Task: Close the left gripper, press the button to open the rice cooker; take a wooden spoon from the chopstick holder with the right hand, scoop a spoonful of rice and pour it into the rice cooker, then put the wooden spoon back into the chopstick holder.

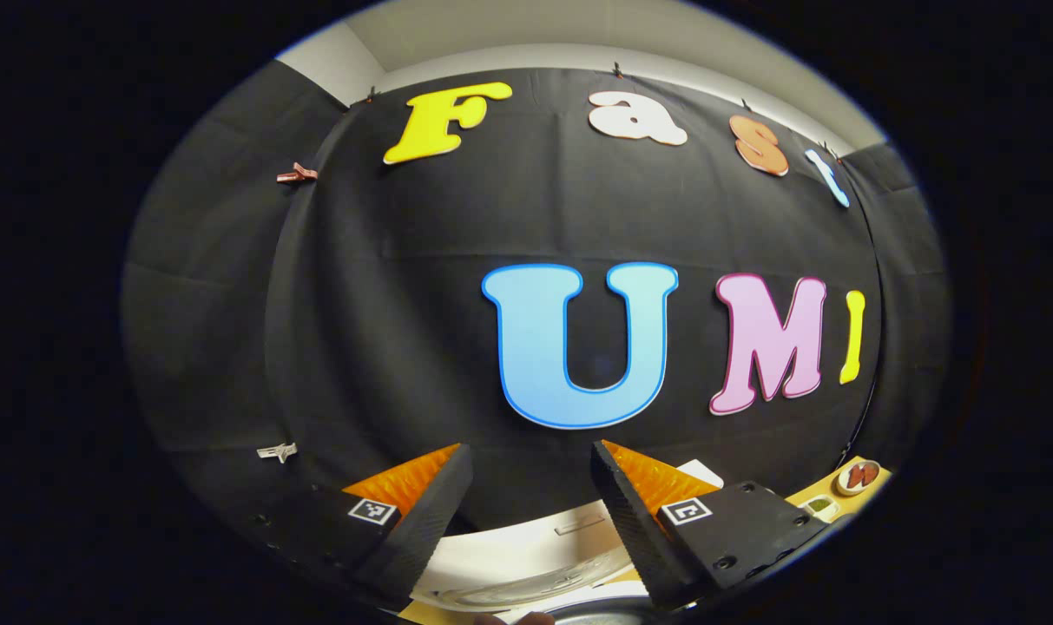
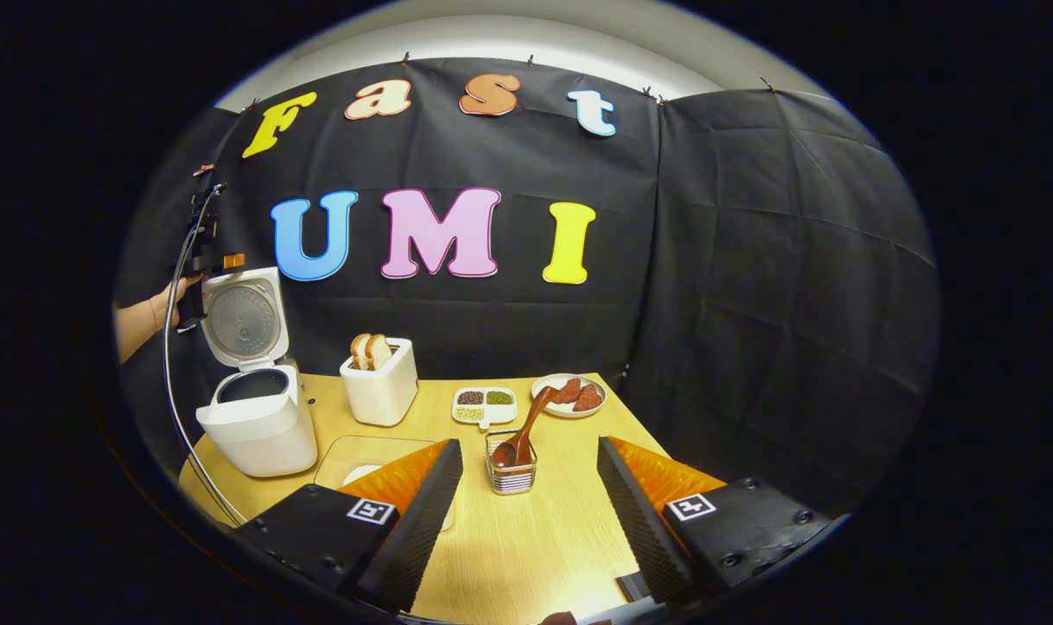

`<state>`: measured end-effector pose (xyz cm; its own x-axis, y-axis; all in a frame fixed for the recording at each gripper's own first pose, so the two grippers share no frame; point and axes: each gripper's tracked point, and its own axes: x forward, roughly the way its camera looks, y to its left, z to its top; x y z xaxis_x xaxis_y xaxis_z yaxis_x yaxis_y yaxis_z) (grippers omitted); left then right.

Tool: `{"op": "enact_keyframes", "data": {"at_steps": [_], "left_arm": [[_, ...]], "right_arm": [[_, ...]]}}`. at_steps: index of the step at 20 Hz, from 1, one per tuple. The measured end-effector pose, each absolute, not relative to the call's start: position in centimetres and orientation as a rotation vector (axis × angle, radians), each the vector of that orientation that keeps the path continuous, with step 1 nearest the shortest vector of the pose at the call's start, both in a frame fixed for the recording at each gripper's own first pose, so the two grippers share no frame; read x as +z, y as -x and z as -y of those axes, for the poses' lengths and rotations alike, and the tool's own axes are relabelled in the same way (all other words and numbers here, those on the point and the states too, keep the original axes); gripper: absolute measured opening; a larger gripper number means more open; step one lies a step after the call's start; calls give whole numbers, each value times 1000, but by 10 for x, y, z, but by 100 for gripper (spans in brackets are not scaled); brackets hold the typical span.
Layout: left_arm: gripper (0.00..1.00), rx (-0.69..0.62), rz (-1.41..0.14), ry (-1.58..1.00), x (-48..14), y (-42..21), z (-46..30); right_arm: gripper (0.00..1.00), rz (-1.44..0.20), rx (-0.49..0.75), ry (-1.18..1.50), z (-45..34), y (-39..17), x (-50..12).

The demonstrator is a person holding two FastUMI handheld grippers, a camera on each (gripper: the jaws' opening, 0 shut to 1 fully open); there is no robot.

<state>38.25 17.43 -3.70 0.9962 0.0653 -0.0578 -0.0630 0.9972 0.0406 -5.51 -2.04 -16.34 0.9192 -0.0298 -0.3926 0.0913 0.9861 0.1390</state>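
The worktop carries the rice cooker at its left, lid raised. The wooden spoon stands in the chopstick holder. The right gripper and left gripper both have fingers spread, empty.

Left view wallward, right tableward (shared rice cooker).

In the left gripper view, the rice cooker was largely hidden behind the gripper fingers and cut off at the near edge; a plate at far right was cropped. In the right gripper view, the wooden spoon had its bowl obscured inside the chopstick holder; the left gripper was too small to tell its jaw state; the divided dish contents were too small to identify.
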Motion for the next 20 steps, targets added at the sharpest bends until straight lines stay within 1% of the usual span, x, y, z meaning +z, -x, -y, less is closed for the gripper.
{"op": "enact_keyframes", "data": {"at_steps": [1,2,3,6,12,15,20], "left_arm": [[95,67,-97,-30,-48,-384,-170],[95,85,-98,-4,-50,-381,-169],[98,84,-97,7,-46,-379,-168],[98,79,-127,8,-53,-362,-158],[97,55,-168,41,-72,-304,-126],[97,64,-199,72,-96,-266,-107],[98,74,-268,104,-156,-218,-79]], "right_arm": [[97,-399,-73,-168,24,56,-162],[98,-398,-77,-184,25,56,-161],[97,-404,-77,-198,26,58,-163],[98,-435,-82,-223,30,59,-176],[97,-438,-7,-226,19,50,-175],[97,-429,14,-174,22,40,-174],[98,-426,64,-143,16,33,-175]]}}
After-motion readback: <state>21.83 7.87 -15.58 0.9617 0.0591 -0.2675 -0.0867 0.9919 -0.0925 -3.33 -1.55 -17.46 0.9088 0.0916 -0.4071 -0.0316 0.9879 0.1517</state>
